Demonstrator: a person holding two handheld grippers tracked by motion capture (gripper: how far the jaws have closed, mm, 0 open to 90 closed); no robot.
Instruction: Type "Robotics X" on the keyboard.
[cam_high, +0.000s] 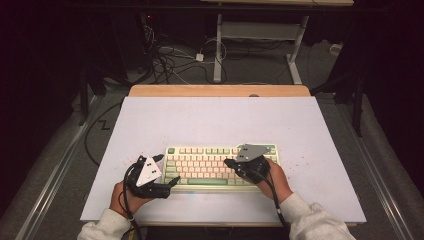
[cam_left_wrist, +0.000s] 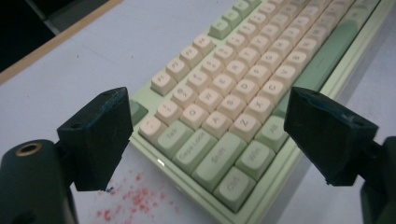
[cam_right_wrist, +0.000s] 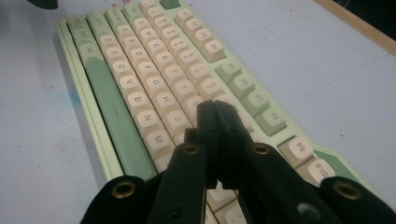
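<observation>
Plainly spread wide, the left gripper's (cam_high: 172, 183) fingers (cam_left_wrist: 95, 137), nothing clamped between them. Just ahead of those fingers, the keyboard's (cam_high: 207, 167) left end, its green bottom-corner keys framed in the gap, seen in the left gripper view; no contact with the pads visible. Below the left finger, a scatter of red specks (cam_left_wrist: 135, 198) on the pale surface (cam_high: 210, 120).

Pressed together, tip against tip, the right gripper's (cam_high: 229, 163) fingers (cam_right_wrist: 215, 122), holding nothing. Directly beneath and ahead of those closed fingers, the keyboard's cream letter rows, the tips poised over the keys on the right half; touching a key or hovering just above, cannot tell. Off to one side of them in the right gripper view, the long green space bar (cam_right_wrist: 109, 109); to the other side, green keys in the top row.

Flat on the surface, the keyboard, between the two pairs of fingers in the high view, left fingers at its near left corner, right fingers over its right part. Beyond the fingers, a wooden edge (cam_high: 220, 90) along the far side of the surface.
</observation>
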